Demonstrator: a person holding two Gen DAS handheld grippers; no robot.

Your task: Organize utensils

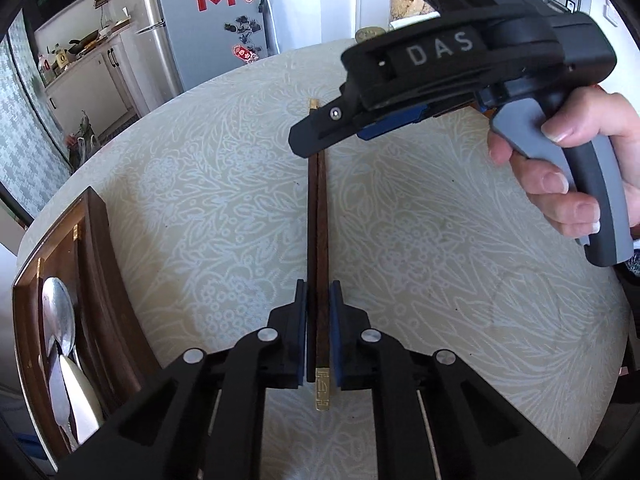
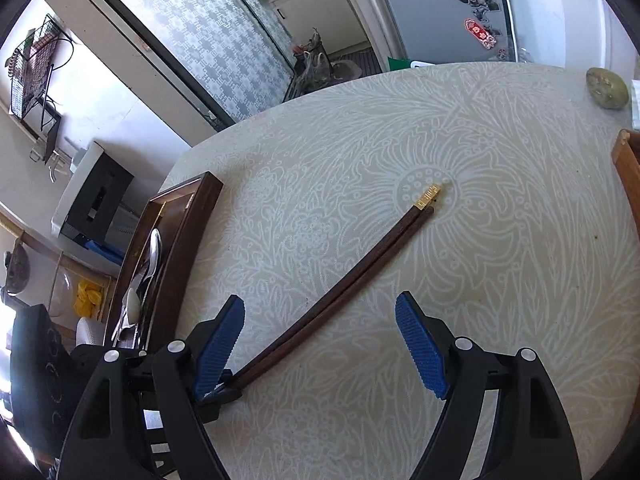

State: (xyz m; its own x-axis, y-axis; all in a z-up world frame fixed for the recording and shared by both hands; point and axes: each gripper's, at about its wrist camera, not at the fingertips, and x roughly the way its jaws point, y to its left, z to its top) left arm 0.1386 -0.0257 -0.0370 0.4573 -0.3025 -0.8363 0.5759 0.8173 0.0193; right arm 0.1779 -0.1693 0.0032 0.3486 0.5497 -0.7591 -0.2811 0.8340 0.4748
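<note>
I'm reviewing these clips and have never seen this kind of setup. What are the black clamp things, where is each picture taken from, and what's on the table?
No robot here: a person holds a trigger-handled gripper in each hand, and each carries a forward-looking fisheye camera. The left camera shows the left gripper closed around a pair of dark chopsticks lying on the patterned table, with the right gripper and the hand holding it above. The right camera shows its own blue pads standing wide apart, holding nothing. At the table's edge, a dark wooden tray holds spoons.
</note>
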